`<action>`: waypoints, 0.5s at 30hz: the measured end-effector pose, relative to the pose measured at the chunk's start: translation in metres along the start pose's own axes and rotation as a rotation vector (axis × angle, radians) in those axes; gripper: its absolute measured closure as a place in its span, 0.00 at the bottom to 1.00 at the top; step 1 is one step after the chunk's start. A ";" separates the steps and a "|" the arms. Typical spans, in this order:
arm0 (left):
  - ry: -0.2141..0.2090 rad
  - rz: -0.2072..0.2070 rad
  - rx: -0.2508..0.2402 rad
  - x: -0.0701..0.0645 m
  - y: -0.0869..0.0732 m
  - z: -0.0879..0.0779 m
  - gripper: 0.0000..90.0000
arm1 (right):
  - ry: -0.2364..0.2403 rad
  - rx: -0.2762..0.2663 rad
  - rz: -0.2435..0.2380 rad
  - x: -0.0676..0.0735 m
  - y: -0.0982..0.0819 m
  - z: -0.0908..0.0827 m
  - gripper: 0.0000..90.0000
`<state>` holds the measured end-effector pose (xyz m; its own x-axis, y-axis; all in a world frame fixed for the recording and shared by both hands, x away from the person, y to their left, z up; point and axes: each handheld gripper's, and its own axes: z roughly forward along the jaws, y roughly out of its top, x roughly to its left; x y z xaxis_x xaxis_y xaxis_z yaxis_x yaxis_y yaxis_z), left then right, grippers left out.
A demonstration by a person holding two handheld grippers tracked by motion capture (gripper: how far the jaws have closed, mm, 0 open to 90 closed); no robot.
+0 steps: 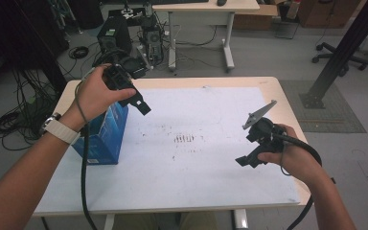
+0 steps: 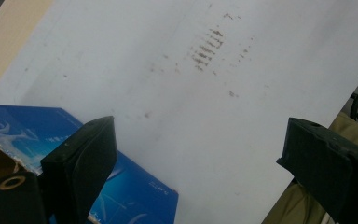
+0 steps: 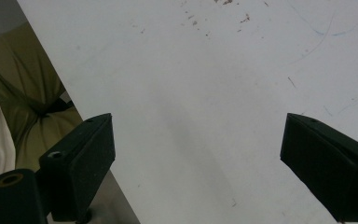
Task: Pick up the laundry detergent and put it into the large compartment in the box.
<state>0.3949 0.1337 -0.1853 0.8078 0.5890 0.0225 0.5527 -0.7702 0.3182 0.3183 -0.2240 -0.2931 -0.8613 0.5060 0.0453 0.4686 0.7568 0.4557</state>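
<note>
I hold the right gripper (image 1: 242,161) low over the near right part of the white sheet covering the table (image 1: 211,163); its jaws stand spread wide with nothing between them, as the right gripper view confirms, where bare white sheet (image 3: 205,93) lies between the two black pads. My left gripper (image 1: 141,106) is raised over the far left of the table, its jaws likewise spread and empty, hanging just above and to the right of the upright blue cardboard box (image 1: 103,136), which stands at the left edge of the sheet with its top flaps open. In the left gripper view the blue box (image 2: 135,191) sits under the left jaw, so I judge the step in hand to be the approach to this box. To do it well, I would bring the left gripper square over one wall of the box, keep the jaws fully apart until the wall sits between the pads, and close only then; a light empty carton is likely to tip or slide if nudged from the side. The box stands close to the left table edge (image 1: 60,110), so any push should go inward, toward the brown scuff marks (image 1: 184,139) at the sheet's centre. The middle and far right of the sheet offer open room; the right gripper is well apart and need not move.
</note>
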 end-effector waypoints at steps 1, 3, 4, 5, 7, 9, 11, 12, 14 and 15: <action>-0.004 0.003 0.003 -0.001 0.000 0.001 0.12 | 0.001 0.000 0.000 0.000 0.000 0.000 0.11; -0.010 0.012 0.009 -0.003 0.000 0.004 0.12 | 0.001 0.000 0.000 0.000 0.000 0.000 0.11; -0.012 0.018 0.011 -0.004 0.000 0.005 0.12 | 0.000 -0.001 0.002 0.000 0.000 0.000 0.11; -0.009 0.024 0.012 -0.004 0.001 0.006 0.12 | -0.001 -0.001 0.002 0.000 0.000 0.000 0.11; -0.021 0.027 0.006 -0.005 0.000 0.008 0.12 | 0.000 -0.002 0.003 0.000 0.001 0.000 0.11; -0.022 0.033 0.011 -0.007 0.000 0.011 0.12 | 0.002 0.001 0.001 0.001 0.001 0.000 0.11; -0.025 0.037 0.013 -0.007 -0.001 0.013 0.12 | 0.003 0.001 0.001 0.000 0.001 0.001 0.11; -0.026 0.036 0.013 -0.008 -0.001 0.015 0.12 | 0.004 0.001 0.001 0.000 0.002 0.002 0.11; -0.030 0.038 0.011 -0.008 -0.001 0.016 0.12 | 0.005 0.001 -0.001 0.000 0.002 0.002 0.11; -0.024 0.041 0.010 -0.009 -0.002 0.017 0.12 | 0.005 0.000 -0.002 0.000 0.002 0.002 0.11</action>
<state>0.3899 0.1254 -0.2018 0.8346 0.5507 0.0124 0.5208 -0.7963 0.3076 0.3197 -0.2212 -0.2940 -0.8631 0.5027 0.0490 0.4672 0.7578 0.4554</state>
